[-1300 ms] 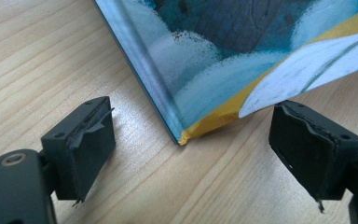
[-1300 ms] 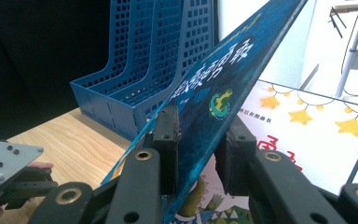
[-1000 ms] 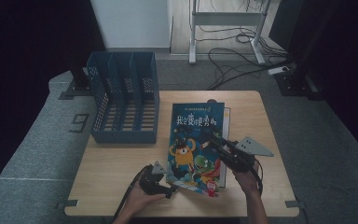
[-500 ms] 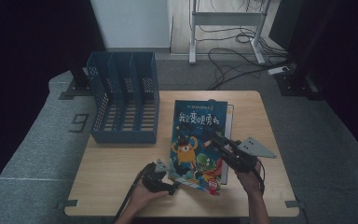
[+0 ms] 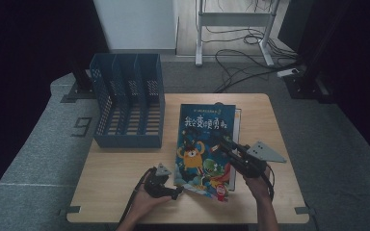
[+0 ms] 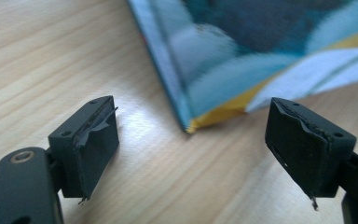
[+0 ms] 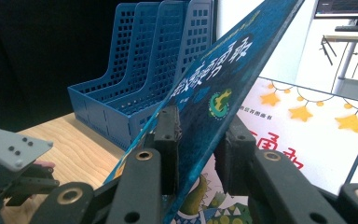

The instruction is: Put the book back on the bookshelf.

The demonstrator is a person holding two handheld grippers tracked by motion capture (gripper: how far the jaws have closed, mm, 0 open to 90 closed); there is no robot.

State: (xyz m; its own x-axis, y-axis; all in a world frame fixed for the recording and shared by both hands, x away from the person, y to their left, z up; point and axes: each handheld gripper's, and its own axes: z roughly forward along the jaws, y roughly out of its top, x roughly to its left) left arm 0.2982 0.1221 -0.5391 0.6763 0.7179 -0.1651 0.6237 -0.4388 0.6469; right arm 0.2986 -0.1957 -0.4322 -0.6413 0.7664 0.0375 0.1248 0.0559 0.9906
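A: Right gripper (image 7: 198,154)?
B: Clamped on the tilted book cover (image 7: 223,84); pages below partly hidden.
A: Left gripper (image 6: 191,149)?
B: Jaws wide apart, blurry book corner just ahead on the table (image 5: 125,192). File rack (image 5: 130,103) beyond.

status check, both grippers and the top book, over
Right gripper shut on top book, cover tilted up off the book beneath. Left gripper open, jaws flanking its near corner, not touching. Blue file rack beyond; nothing in the way.

High view looking forward and down over the whole tabletop (image 5: 125,192); claw cams riding low and super close, both catching the picture book (image 5: 204,144) too
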